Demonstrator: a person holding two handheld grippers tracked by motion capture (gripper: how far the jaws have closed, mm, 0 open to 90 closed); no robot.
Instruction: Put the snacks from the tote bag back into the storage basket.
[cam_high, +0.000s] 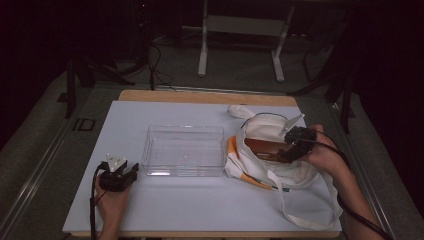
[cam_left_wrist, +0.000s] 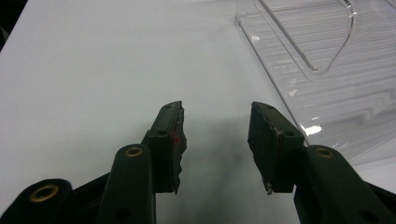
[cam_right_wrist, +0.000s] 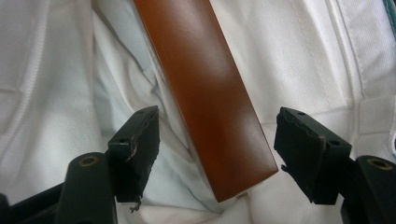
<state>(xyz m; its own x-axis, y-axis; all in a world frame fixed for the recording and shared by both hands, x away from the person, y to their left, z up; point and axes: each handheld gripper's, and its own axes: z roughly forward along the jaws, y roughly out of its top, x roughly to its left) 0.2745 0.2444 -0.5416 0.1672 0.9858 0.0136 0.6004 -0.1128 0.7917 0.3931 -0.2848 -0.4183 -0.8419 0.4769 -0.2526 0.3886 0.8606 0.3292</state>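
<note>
Right claw (cam_right_wrist: 217, 154) wide open, jaws straddling the near end of a brown box (cam_right_wrist: 210, 93) inside the white bag (cam_right_wrist: 51, 93). Box sits between the jaws with a gap on each side; no pad touches it, nothing gripped. Box lies lengthwise, running away from the claw, resting on the bag's white lining. In the high view the right claw (cam_high: 292, 150) is poked into the bag's mouth from the right side, held by the right hand (cam_high: 324, 155), cable trailing down over the forearm. Box (cam_high: 262, 147) shows as a brown patch in the bag (cam_high: 295, 175) opening. Bag lies flat at the right of the surface (cam_high: 200, 205), straps looping toward the near edge, orange trim at its left edge.

Left claw (cam_left_wrist: 216, 140) open about halfway, empty, jaws hovering over or resting on bare white surface (cam_left_wrist: 93, 70); contact cannot be told. Left pad worn, small red mark on it. In the high view the left claw (cam_high: 131, 172) sits near the front left, held by the left hand (cam_high: 112, 200), just beside the near left corner of the clear tray (cam_high: 184, 150), not touching it. Tray (cam_left_wrist: 336, 70) empty, centre of the surface, just left of the bag.

Farther: wood edge of the surface, then grey floor with white frame legs (cam_high: 202, 50) and cables.
</note>
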